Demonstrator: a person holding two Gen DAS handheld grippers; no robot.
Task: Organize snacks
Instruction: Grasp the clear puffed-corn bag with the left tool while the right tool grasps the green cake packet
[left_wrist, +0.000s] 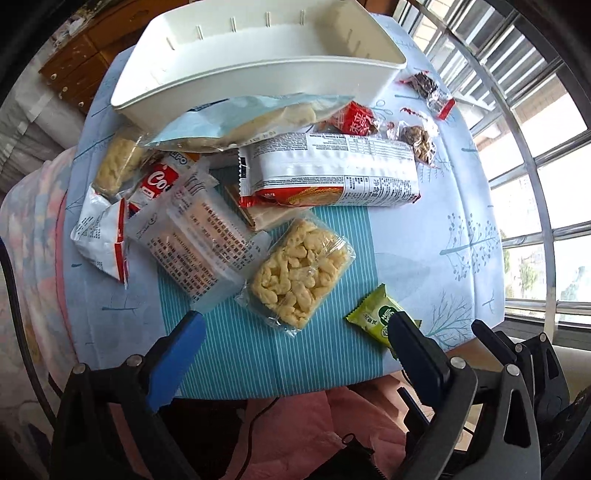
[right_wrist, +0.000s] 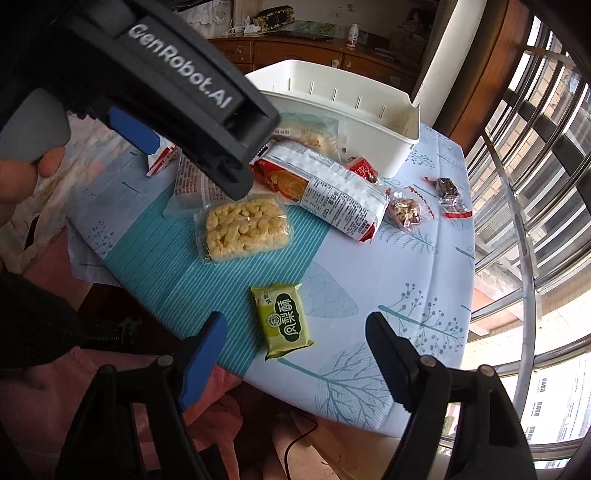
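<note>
Wrapped snacks lie heaped on a blue patterned tablecloth (left_wrist: 424, 240) in front of an empty white bin (left_wrist: 258, 74). My left gripper (left_wrist: 297, 318) is open and points down over a clear pack of yellow puffed-rice cake (left_wrist: 299, 273), which it does not touch. My right gripper (right_wrist: 295, 317) is open too, and a green packet (right_wrist: 284, 321) lies flat on the cloth between its fingers, untouched. The green packet (left_wrist: 373, 317) sits by the left gripper's right finger. A long biscuit pack (right_wrist: 332, 192) lies between the bin (right_wrist: 369, 122) and the puffed-rice cake (right_wrist: 243, 229).
Small nut and date sweets (left_wrist: 417, 140) and a red candy (left_wrist: 354, 118) lie at the right of the heap. The left tool's black housing (right_wrist: 177, 96) fills the upper left of the right wrist view. Window bars (right_wrist: 535, 221) run along the right, with pink bedding (left_wrist: 295, 424) below the table's near edge.
</note>
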